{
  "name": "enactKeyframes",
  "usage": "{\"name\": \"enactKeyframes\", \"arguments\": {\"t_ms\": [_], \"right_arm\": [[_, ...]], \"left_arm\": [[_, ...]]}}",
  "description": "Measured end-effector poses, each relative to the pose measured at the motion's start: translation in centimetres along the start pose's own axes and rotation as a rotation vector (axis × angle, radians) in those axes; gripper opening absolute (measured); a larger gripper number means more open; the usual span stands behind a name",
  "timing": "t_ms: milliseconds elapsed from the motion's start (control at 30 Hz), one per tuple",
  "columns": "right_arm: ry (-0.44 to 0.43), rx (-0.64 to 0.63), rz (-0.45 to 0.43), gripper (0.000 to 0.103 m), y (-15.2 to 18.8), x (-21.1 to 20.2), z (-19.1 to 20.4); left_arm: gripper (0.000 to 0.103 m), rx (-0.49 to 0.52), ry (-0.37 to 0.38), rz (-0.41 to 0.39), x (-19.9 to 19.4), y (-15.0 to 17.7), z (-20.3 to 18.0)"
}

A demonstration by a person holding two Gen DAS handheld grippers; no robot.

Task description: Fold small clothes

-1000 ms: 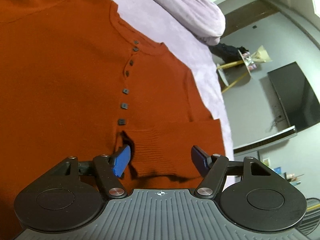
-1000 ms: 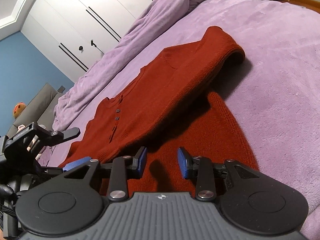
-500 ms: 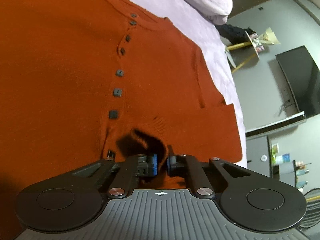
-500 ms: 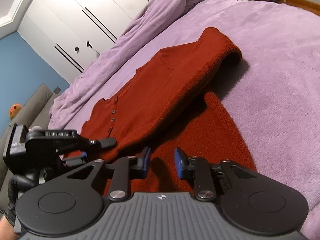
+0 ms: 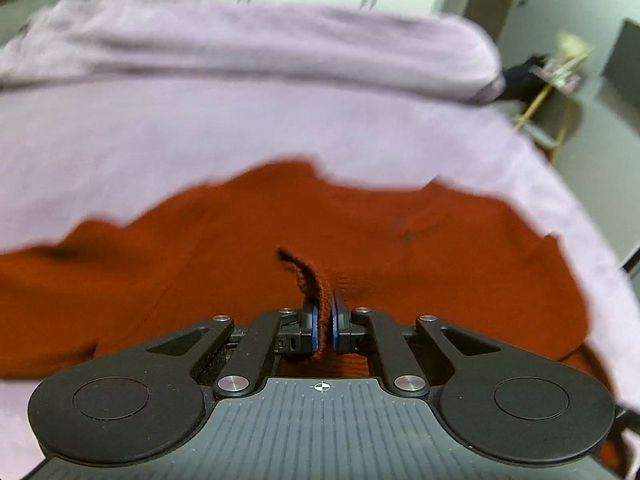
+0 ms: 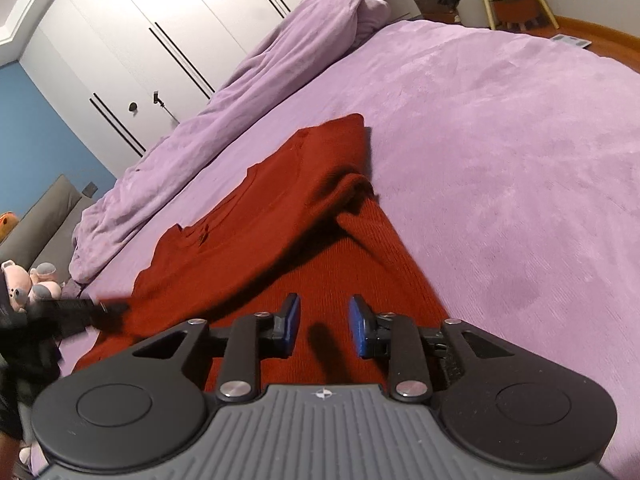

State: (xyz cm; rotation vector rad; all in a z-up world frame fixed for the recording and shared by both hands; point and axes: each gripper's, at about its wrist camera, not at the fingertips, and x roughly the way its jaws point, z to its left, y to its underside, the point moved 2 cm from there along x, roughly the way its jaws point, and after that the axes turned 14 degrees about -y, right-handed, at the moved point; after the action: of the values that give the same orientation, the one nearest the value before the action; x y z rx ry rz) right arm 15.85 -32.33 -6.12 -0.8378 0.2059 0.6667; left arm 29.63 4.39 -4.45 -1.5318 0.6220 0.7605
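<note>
A rust-red knit sweater [image 5: 400,248] with a button placket lies on the purple bed cover [image 5: 200,132]. My left gripper [image 5: 324,312] is shut on a pinched ridge of the sweater's ribbed edge, which stands up between the blue pads. In the right wrist view the sweater [image 6: 280,220] lies partly doubled over itself, and the left gripper [image 6: 72,308] shows as a dark blur at its left edge. My right gripper [image 6: 324,312] hovers low over the sweater's near part. Its jaws are opening and the pads press on nothing.
A rolled purple duvet [image 6: 280,60] runs along the far side of the bed, with white wardrobe doors [image 6: 140,40] behind it. Plush toys [image 6: 24,284] sit at the left. A stool with yellow legs [image 6: 508,0] stands past the bed's far corner.
The left gripper closed on the sweater's ribbed edge, then swung and rolled with it, dragging the fabric. The sweater's doubled layer has shifted and bunched. The right gripper's jaws narrowed slightly, then widened.
</note>
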Motion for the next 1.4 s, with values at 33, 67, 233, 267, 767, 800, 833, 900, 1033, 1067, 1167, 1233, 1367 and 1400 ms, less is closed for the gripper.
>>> {"name": "enactKeyframes", "arguments": {"t_ms": [33,67,233,267,767,800,833,900,1033,1067,1167,1233,1367,1400], "right_arm": [[-0.001,-0.005,0.000,0.031,-0.2,0.2,0.1],[-0.001,-0.010,-0.001,0.034,-0.4,0.3,0.2],[-0.007,-0.022,-0.028,0.040,-2.1,1.2,0.7],[-0.012,-0.012,-0.033,0.042,-2.4,1.4,0.7],[-0.064,0.286,-0.102,0.022,-5.6,8.9,-2.3],[-0.027,0.251,-0.105,0.007,-5.8,9.1,-2.1],[0.004,0.211,-0.122,0.006,-6.0,8.9,-1.8],[0.082,0.077,-0.194,0.006,-5.9,8.1,-0.7],[0.195,-0.076,-0.114,0.006,-4.8,8.7,0.3],[0.178,-0.078,-0.078,0.008,-4.6,8.5,0.4],[0.075,-0.152,-0.036,0.025,-4.6,6.6,1.5],[0.036,-0.208,-0.063,0.037,-5.2,5.3,2.2],[0.118,-0.274,-0.035,0.054,-7.5,7.7,2.3],[0.138,-0.286,-0.007,0.054,-7.7,8.7,2.2]], "left_arm": [[0.010,-0.015,0.013,0.030,0.9,0.4,0.5],[0.012,-0.029,0.028,0.052,1.5,0.8,0.7],[0.026,-0.160,0.122,0.077,3.0,1.2,2.2],[0.021,-0.172,0.131,0.082,3.1,1.1,2.5],[0.008,-0.132,0.072,-0.217,-2.8,-7.7,3.4],[0.008,-0.122,0.059,-0.209,-2.3,-7.7,3.5],[0.008,-0.111,0.047,-0.198,-2.0,-7.5,3.5],[0.008,-0.098,0.037,-0.171,-1.4,-6.8,3.6],[0.008,-0.043,0.027,-0.136,1.0,-5.3,2.5],[0.008,-0.023,0.008,-0.131,1.6,-4.9,2.5],[0.008,0.039,-0.040,-0.094,3.2,-3.6,2.1],[0.008,0.061,-0.046,-0.083,3.6,-2.9,2.6],[0.008,0.051,-0.043,-0.064,4.1,-2.1,3.5],[0.008,0.045,-0.045,-0.066,4.1,-2.1,3.4]]}}
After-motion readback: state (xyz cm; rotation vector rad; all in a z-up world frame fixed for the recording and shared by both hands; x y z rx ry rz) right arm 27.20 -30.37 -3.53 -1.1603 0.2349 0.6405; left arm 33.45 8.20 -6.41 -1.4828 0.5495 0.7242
